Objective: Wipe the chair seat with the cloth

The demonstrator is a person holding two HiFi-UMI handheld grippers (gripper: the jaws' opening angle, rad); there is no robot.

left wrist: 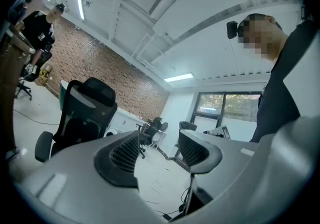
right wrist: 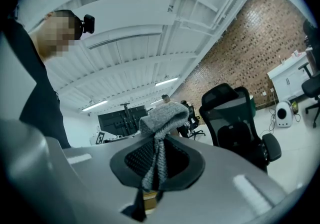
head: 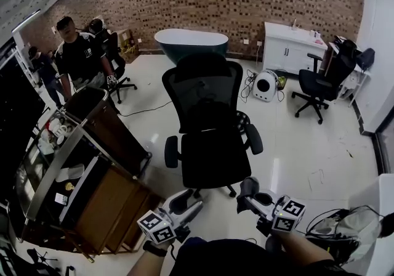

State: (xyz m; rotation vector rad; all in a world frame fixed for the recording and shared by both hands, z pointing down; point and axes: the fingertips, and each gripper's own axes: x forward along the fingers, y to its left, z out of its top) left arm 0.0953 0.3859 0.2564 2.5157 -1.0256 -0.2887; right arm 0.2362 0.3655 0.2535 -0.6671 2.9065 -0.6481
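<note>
A black mesh office chair (head: 208, 122) stands in the middle of the glossy floor, its seat (head: 212, 159) facing me. It also shows at the left in the left gripper view, chair (left wrist: 82, 118), and at the right in the right gripper view, chair (right wrist: 235, 125). My left gripper (head: 186, 199) is held low in front of the seat, and this left gripper (left wrist: 157, 150) is open with nothing between its pads. My right gripper (head: 249, 190) hovers near the seat's front right corner. The right gripper (right wrist: 156, 160) is shut on a grey knitted cloth (right wrist: 162, 117) that bunches above the jaws.
A wooden cart (head: 92, 164) with shelves stands close on the left. People (head: 77, 53) are at the back left near a dark bathtub (head: 191, 40). A white cabinet (head: 289, 44), a second black chair (head: 320, 84) and a round white device (head: 266, 85) are at the back right. Cables (head: 338, 231) lie at the lower right.
</note>
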